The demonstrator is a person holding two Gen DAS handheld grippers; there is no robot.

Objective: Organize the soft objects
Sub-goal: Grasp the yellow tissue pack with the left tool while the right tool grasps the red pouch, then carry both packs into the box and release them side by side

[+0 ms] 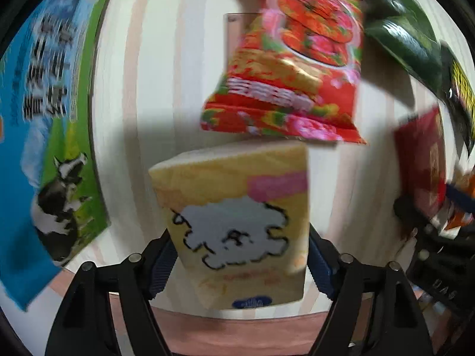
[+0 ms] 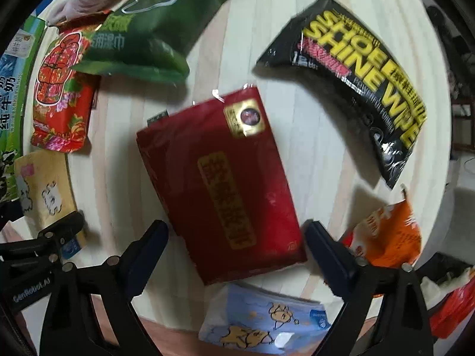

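In the left wrist view my left gripper [image 1: 239, 259] is shut on a yellow tissue pack [image 1: 237, 207] with a white dog drawing. A red flowered packet [image 1: 291, 68] lies just beyond it. In the right wrist view my right gripper [image 2: 237, 237] is open, its fingers either side of the near end of a dark red tissue pack [image 2: 225, 178] on the pale wooden table [image 2: 267, 44]. The yellow pack [image 2: 44, 190] and the left gripper [image 2: 59, 231] show at the left there.
A blue-and-green milk carton box [image 1: 44, 136] stands at the left. A green wet-wipe pack [image 2: 154, 23], a black shoe-wipe pack [image 2: 356, 74], an orange packet [image 2: 389, 237] and a blue tissue pack [image 2: 261, 317] lie around the red pack. The table's front edge is near.
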